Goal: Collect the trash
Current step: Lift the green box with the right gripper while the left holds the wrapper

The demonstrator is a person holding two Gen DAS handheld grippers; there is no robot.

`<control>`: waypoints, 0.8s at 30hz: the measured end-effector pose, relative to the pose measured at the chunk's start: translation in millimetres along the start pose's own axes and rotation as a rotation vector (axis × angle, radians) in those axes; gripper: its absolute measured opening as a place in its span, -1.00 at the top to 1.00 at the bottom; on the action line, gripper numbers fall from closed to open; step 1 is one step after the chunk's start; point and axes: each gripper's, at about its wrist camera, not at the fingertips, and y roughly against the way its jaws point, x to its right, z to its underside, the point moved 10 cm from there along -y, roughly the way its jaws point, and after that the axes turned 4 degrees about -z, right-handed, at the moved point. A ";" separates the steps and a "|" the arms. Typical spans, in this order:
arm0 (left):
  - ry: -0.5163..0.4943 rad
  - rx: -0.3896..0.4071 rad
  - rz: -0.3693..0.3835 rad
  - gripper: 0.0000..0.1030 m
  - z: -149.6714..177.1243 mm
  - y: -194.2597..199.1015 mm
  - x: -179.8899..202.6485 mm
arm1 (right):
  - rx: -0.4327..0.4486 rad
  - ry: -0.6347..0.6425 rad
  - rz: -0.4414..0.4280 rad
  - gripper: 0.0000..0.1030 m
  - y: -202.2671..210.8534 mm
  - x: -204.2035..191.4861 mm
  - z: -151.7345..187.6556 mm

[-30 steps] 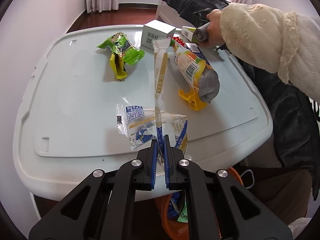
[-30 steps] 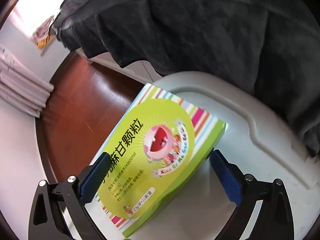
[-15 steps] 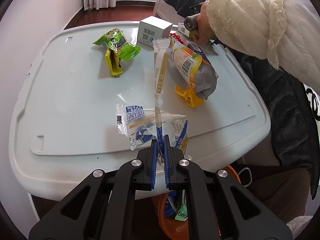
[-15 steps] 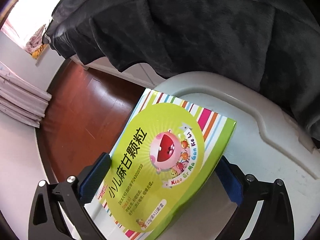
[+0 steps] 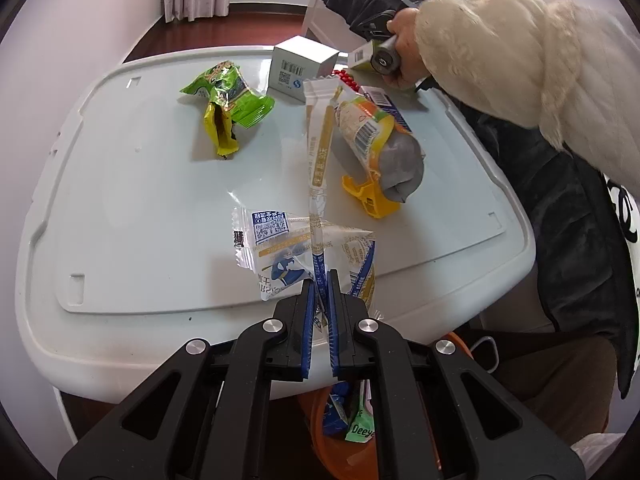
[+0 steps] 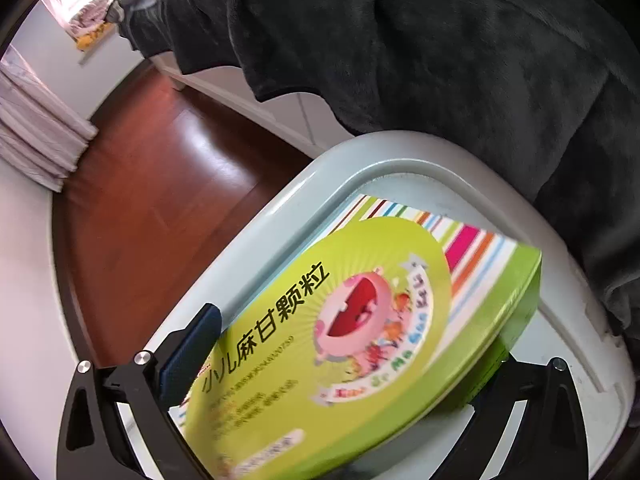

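White sachet strip (image 5: 316,148) pointing away

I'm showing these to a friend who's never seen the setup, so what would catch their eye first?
Probably the long white-and-gold wrapper strip standing up from the shut left hand-held gripper over the white table. Next, the bright green medicine box filling the right wrist view, between the right hand-held gripper's fingers at the table's corner.

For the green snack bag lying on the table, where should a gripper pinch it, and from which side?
Pinch the green snack bag at its flat yellow torn end, coming from above on the near side: that end lies thin and free, and nothing crowds it.
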 end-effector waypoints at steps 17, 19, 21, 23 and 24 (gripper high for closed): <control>-0.060 0.034 -0.037 0.89 1.5 6.9 14.8 | 0.023 0.195 -0.158 0.30 73.7 56.4 24.5; -0.087 0.038 -0.039 0.89 3.1 8.3 23.3 | 0.029 0.243 -0.193 0.30 97.3 64.5 36.8; -0.105 0.039 -0.036 0.89 6.5 9.5 31.0 | 0.020 0.276 -0.235 0.30 118.9 75.1 52.2; -0.116 0.042 -0.028 0.89 9.8 13.3 38.3 | 0.004 0.298 -0.280 0.30 140.9 90.1 70.3; -0.135 0.060 -0.044 0.89 10.5 17.8 42.0 | -0.003 0.322 -0.297 0.30 152.2 98.6 82.5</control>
